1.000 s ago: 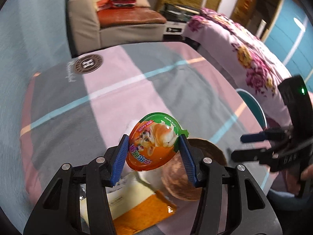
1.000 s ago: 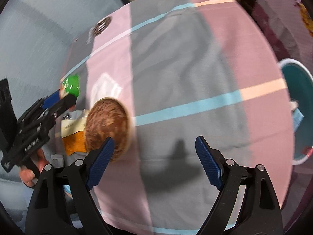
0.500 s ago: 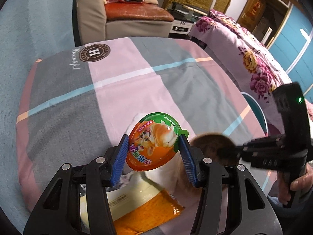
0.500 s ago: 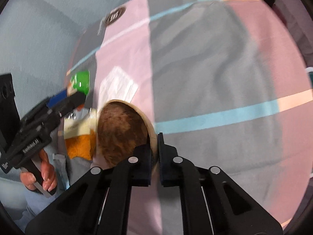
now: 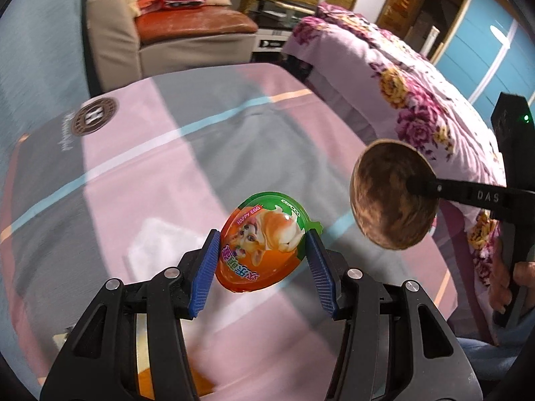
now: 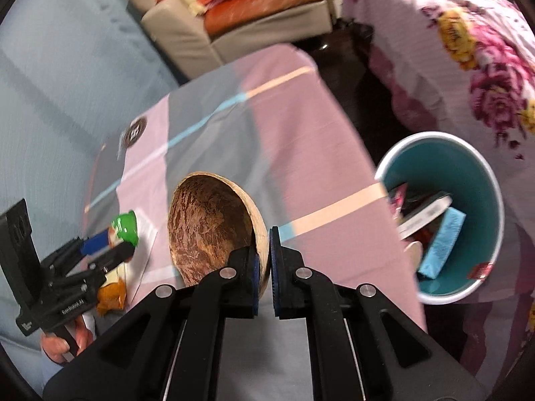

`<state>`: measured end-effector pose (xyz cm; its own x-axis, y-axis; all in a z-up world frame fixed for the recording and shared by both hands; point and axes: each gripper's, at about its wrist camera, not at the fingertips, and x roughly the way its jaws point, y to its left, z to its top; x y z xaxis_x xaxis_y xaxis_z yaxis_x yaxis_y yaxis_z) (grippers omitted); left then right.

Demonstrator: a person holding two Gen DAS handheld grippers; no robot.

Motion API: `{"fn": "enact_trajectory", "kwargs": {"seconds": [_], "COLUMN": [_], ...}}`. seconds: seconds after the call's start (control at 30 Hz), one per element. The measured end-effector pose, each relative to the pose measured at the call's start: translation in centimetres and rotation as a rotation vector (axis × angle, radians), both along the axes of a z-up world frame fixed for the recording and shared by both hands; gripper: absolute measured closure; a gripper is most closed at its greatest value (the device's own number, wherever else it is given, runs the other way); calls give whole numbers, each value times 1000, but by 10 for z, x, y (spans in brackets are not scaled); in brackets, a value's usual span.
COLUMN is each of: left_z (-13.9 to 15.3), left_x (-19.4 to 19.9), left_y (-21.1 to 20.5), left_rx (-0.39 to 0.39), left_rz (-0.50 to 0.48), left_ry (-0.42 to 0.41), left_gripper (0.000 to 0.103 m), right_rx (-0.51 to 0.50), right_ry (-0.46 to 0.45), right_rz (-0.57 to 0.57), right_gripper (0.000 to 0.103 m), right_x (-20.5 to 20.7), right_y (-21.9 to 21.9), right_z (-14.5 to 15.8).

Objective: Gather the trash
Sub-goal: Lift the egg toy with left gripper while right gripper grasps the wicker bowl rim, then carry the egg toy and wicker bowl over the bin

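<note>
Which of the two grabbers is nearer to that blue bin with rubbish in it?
Right. The right gripper, pinching the coconut shell, is just beside the bin; the left gripper is farther, across the table.

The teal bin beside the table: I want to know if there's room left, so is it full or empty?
Neither: the teal bin holds some trash at its bottom, including a blue sponge-like block, with most of its inner wall bare.

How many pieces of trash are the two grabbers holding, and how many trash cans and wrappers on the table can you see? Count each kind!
Egg-shaped snack packs held in the left gripper: 1 (Happy Egg pack)
Coconut shell halves held in the right gripper: 1 (coconut shell)
Trash bins: 1 (teal bin)
Orange wrappers on the table: 1 (orange wrapper)
Total: 4
</note>
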<state>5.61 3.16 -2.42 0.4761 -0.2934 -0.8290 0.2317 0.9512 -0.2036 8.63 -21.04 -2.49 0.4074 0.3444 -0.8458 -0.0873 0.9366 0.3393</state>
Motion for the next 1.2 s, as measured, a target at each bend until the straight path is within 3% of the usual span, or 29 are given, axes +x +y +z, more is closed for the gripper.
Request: {"fn": "enact_trajectory", "kwargs": {"seconds": [0.4, 0.7, 1.2], "left_z": [13, 16, -15], "left_x": [17, 23, 44], "left_y": [-101, -168, -265], "left_rx": [56, 106, 168], "left_rz": [-126, -214, -344], "left_ry": [-9, -7, 51], "left_gripper": [50, 50, 50], "right_rx": [28, 63, 43], "right_ry": [-75, -99, -88], "right_rz": [-137, -263, -386], "right_gripper": [97, 97, 97], "right_x": [-11, -25, -39], "right_y": [-93, -168, -248], "right_z": [14, 8, -7]}}
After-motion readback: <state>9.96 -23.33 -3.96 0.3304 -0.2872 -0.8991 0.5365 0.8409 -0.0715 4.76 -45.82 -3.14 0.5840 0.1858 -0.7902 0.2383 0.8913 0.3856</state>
